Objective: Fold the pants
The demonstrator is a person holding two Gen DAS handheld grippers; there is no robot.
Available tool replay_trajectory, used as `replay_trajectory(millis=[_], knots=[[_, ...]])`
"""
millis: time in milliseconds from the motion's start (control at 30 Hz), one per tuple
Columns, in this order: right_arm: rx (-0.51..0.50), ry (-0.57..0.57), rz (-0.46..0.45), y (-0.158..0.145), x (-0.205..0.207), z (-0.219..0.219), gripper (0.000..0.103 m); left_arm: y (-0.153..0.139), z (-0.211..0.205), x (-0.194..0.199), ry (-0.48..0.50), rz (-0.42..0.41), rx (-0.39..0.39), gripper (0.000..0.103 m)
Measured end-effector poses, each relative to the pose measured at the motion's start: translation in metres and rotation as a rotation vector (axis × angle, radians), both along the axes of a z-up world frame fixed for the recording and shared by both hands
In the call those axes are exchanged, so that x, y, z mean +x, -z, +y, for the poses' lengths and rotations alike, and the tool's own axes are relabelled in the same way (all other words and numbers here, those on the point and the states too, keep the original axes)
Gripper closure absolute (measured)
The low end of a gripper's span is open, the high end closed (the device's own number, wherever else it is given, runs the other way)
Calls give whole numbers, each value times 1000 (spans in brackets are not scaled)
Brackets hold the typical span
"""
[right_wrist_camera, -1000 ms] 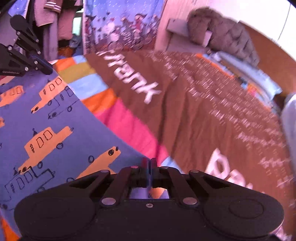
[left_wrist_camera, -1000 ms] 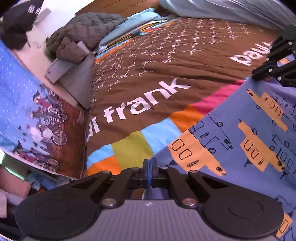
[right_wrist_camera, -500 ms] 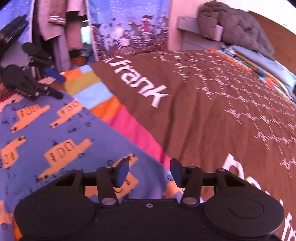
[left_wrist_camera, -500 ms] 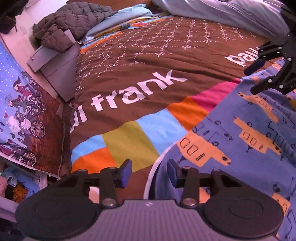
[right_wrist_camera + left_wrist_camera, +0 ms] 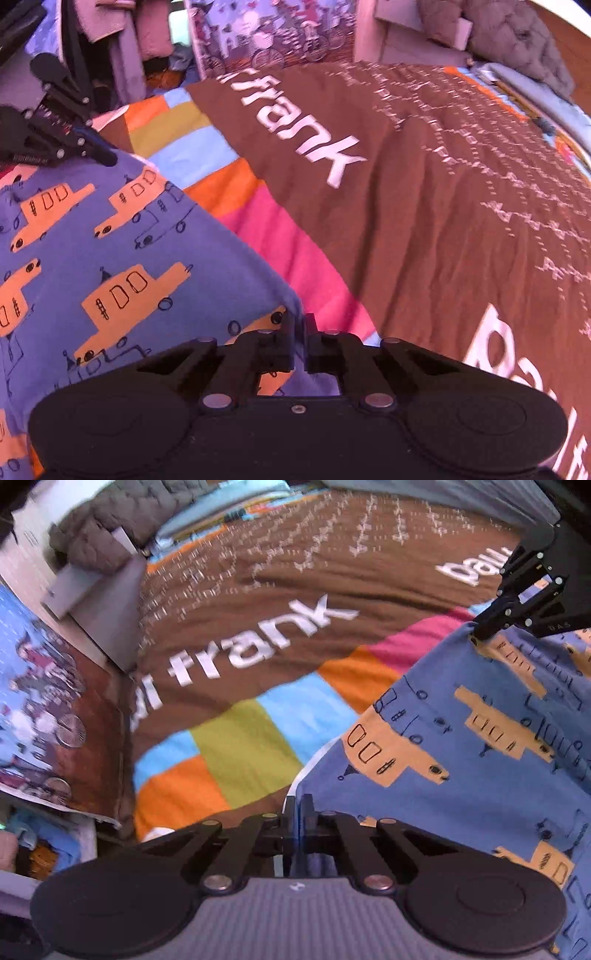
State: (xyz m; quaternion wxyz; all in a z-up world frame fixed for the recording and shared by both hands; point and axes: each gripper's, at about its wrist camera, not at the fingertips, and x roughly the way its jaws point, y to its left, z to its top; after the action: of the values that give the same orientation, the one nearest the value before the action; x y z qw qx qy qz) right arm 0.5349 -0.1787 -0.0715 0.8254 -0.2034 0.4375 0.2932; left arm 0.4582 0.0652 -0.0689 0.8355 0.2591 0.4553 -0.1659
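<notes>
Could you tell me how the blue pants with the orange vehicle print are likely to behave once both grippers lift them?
The pants look like thin, soft knit, so they will probably hang limp and sag between the left gripper and right gripper. They seem light. With each gripper pinching only an edge, the cloth may slip if tugged hard against the bedspread.

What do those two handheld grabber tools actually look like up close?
Both are matte black, with two round discs at the base and jointed bars with silver rivets running to two slim fingers. The left gripper has a ribbed grey body with a small white logo and blue finger pads; the right gripper is all black, with one centre screw.
</notes>
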Motion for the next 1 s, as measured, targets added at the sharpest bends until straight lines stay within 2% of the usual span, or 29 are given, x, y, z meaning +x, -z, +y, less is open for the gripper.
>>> replay_trajectory(millis=[200, 367, 533, 667, 767, 833, 1000], knots=[[38, 42, -169, -46, -58, -5, 101, -37, -5, -42, 36, -161, 32, 103], [45, 42, -292, -89, -138, -13, 102, -63, -12, -98, 112, -289, 76, 103], [18, 21, -383, -112, -230, -10, 103, -72, -18, -165, 195, -382, 116, 103], [4, 2, -389, -106, -298, -6, 103, -61, -21, -218, 281, -439, 175, 103], [-45, -31, -389, -92, -342, 2, 103, -44, -23, -250, 324, -424, 189, 103], [-55, -29, -356, -80, -366, 7, 103, -29, -25, -266, 344, -409, 201, 103], [-135, -16, -321, -40, -400, 27, 103, 7, -28, -287, 354, -351, 206, 103]])
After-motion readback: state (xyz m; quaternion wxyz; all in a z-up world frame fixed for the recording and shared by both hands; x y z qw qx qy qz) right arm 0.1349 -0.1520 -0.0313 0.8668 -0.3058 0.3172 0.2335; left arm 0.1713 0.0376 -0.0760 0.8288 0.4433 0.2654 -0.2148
